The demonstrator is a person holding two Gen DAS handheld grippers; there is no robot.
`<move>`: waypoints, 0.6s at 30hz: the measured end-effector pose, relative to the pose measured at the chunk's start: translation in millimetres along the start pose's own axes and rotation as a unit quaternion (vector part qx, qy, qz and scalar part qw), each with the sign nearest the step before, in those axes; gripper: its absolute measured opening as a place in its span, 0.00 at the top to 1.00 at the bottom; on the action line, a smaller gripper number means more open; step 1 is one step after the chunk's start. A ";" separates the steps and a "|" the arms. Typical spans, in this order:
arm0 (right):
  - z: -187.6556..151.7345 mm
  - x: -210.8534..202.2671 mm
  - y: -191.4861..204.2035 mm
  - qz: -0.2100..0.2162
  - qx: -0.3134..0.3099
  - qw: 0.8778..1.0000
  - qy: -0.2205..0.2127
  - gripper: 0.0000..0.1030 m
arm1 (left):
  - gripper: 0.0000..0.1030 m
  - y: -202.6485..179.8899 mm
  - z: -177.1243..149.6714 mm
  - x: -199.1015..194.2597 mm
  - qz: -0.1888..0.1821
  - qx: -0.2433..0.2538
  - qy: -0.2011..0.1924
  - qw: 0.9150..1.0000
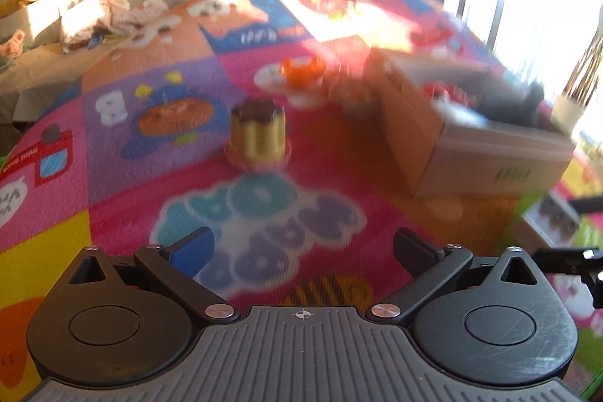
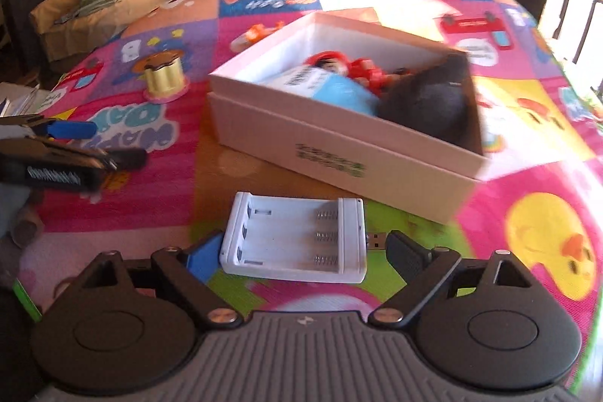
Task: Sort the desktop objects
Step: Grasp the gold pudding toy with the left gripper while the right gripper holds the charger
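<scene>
White plastic, the battery charger (image 2: 296, 243) lies flat between the fingers of my right claw (image 2: 301, 251), long axis crosswise, spanning the gap. My blue pad sits at its left end; the right pad is just clear, so nothing is gripped. My left claw (image 1: 301, 251) hangs wide, farther off.

Bright cartoon play mat (image 2: 527, 157) w/ stuff on it: white box (image 2: 339, 153) in the middle, white battery charger (image 2: 294, 243) at near edge, yellow pudding toy (image 2: 164, 78) toward left edge, orange toy (image 2: 260, 32) behind.
</scene>
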State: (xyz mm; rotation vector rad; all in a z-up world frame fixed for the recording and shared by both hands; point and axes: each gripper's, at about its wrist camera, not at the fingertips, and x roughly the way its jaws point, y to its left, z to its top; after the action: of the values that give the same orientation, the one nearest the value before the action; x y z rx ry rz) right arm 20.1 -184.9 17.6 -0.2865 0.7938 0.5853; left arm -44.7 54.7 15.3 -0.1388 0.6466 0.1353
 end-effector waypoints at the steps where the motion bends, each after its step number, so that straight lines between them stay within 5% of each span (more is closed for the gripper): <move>1: -2.3 -4.0 -6.2 -0.005 0.008 1.000 -0.001 0.11 | 0.00 1.6 3.3 -1.7 0.003 0.001 -0.017 1.000; 4: -10.4 -14.3 -23.0 -0.021 0.037 0.999 -0.001 0.11 | 0.00 3.2 20.8 1.4 0.026 0.021 -0.059 0.998; 7: -17.9 -20.3 -32.8 -0.027 0.052 0.998 0.000 0.11 | 0.02 4.1 40.7 24.6 0.042 0.048 -0.058 0.996; 10: -22.0 -21.6 -35.6 -0.026 0.052 0.998 0.003 0.11 | 0.22 3.7 54.8 57.9 0.051 0.055 -0.014 0.997; 12: -24.0 -24.0 -35.6 -0.023 0.047 0.999 -0.002 0.11 | 0.22 5.7 57.2 75.3 0.045 0.042 0.013 0.998; 18: -24.8 -24.5 -30.0 -0.010 0.012 1.000 0.001 0.11 | 0.47 -16.3 42.8 68.4 0.042 0.102 -0.003 0.994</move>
State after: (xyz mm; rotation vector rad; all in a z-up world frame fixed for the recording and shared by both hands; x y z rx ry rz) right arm 9.8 -229.6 19.7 -0.2731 0.7979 0.5556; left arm 37.3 51.6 8.9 0.0855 0.6572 0.1505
